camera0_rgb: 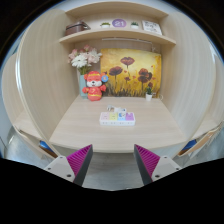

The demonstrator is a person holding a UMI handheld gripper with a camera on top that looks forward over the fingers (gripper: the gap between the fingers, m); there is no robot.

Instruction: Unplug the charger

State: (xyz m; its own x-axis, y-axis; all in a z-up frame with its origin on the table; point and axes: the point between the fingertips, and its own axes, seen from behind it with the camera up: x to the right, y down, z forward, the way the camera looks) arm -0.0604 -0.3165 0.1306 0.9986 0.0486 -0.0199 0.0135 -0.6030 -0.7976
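Note:
A white power strip (pixel 117 118) lies flat on the light wooden desk (pixel 85 132), well beyond my fingers. Small coloured things that look like plugs sit on top of it; I cannot make out a charger or cable clearly. My gripper (pixel 113 163) is open and empty, its two magenta pads (pixel 80 160) spread wide apart, hovering over the desk's near edge. Nothing stands between the fingers.
A red and white toy figure (pixel 93 87) stands at the back left beside a vase of flowers (pixel 79 60). A flower painting (pixel 130 70) lines the back wall. A small potted plant (pixel 150 94) stands at right. Shelves (pixel 115 34) above hold small items. Side walls enclose the desk.

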